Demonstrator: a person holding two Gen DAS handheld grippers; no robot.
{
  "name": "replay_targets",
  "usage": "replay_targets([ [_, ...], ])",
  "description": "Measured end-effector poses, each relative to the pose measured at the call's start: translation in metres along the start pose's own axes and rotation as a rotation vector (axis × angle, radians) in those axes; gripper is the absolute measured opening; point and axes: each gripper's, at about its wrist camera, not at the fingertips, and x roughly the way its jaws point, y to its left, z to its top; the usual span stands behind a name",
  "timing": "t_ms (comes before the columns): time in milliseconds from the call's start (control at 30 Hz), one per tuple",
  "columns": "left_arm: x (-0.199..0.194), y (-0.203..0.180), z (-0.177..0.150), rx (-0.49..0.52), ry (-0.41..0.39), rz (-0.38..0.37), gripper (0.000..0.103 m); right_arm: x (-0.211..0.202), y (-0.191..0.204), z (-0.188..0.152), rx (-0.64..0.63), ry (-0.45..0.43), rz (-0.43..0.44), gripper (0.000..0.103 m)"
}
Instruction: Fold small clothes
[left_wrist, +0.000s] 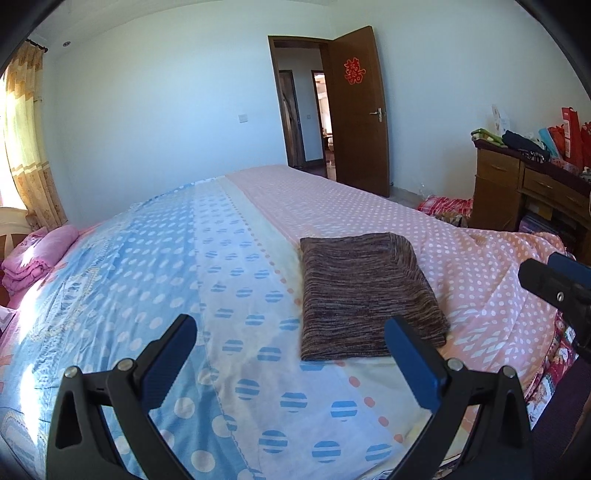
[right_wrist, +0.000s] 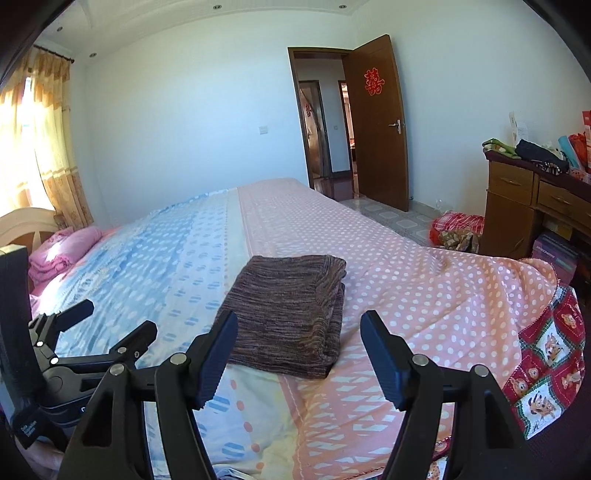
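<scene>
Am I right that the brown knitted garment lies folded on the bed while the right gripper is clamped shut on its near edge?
Not quite: the brown knitted garment does lie folded on the bed, but the right gripper is open and holds nothing, as the right wrist view shows.

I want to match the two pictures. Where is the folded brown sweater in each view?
Left wrist view: the folded brown sweater lies right of centre on the bed, just beyond the right finger of the left claw.
Right wrist view: the sweater lies near the centre, beyond the open right claw.
Shared landmark: the open brown door with a red paper sign.
</scene>
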Motion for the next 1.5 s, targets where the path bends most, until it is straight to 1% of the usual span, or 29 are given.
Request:
replay_targets([
  [100, -0.001, 0.001, 0.001, -0.019, 0.000, 0.010, 0.103, -0.004, 0.001, 0.004, 0.009, -0.022, 0.013, 0.070],
  [233, -0.003, 0.003, 0.002, -0.042, 0.005, -0.004, 0.103, -0.011, 0.002, 0.007, -0.003, -0.073, -0.006, 0.070],
  [367, -0.004, 0.003, 0.004, -0.047, 0.003, -0.007, 0.103, -0.015, -0.001, 0.009, 0.010, -0.109, -0.029, 0.077],
  [533, -0.011, 0.003, 0.006, -0.046, -0.018, -0.007, 0.103, -0.013, -0.003, 0.008, 0.026, -0.107, -0.021, 0.077],
  [667, -0.019, 0.001, 0.008, -0.027, -0.048, 0.003, 0.103, -0.012, -0.001, 0.007, 0.009, -0.102, -0.018, 0.077],
  [833, -0.025, 0.000, 0.011, -0.020, -0.066, 0.012, 0.103, -0.016, 0.005, 0.007, -0.018, -0.114, -0.021, 0.077],
  [1067, -0.029, 0.001, 0.013, -0.024, -0.076, 0.018, 0.103, -0.020, 0.011, 0.007, -0.035, -0.119, -0.013, 0.077],
  [1500, -0.030, 0.001, 0.013, -0.028, -0.071, 0.015, 0.103, -0.018, 0.009, 0.006, -0.029, -0.111, -0.012, 0.077],
])
